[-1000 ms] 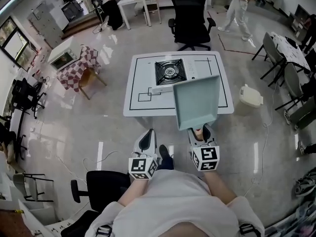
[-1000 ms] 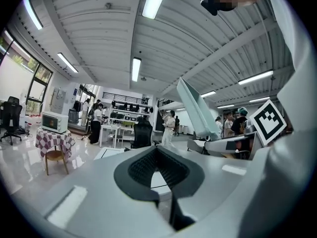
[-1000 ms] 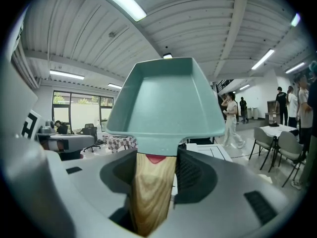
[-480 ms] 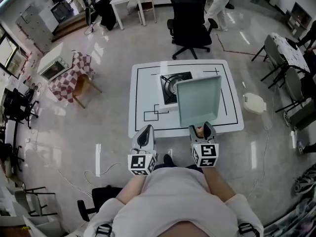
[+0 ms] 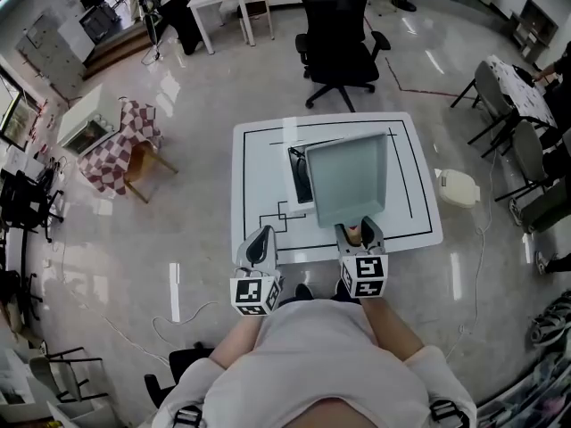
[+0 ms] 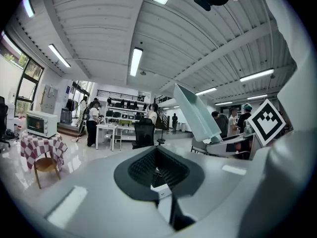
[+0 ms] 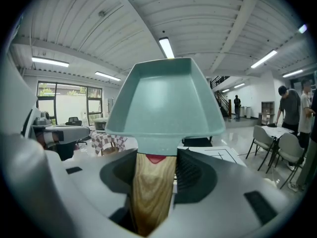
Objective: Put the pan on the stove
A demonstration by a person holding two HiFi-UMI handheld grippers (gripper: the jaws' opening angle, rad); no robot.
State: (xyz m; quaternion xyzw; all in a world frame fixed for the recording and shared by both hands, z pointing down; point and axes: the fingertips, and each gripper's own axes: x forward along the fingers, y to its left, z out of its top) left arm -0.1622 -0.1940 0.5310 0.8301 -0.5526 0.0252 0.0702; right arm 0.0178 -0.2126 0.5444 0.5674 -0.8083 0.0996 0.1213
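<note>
No words, numbers, brand names or labels can be read anywhere in these views.

Hidden or unreadable, as I see it from the console:
1. Stove [image 5: 299,175]: only its left strip shows in the head view; the rest lies under the pan [image 5: 348,178].
2. Wooden handle [image 7: 152,192] of the pan: its near end is sunk inside the right gripper [image 5: 359,232], out of my sight.
3. Table [image 5: 254,176]: its black lines are partly covered by the pan.
4. People at the far desks: too small to describe.
</note>
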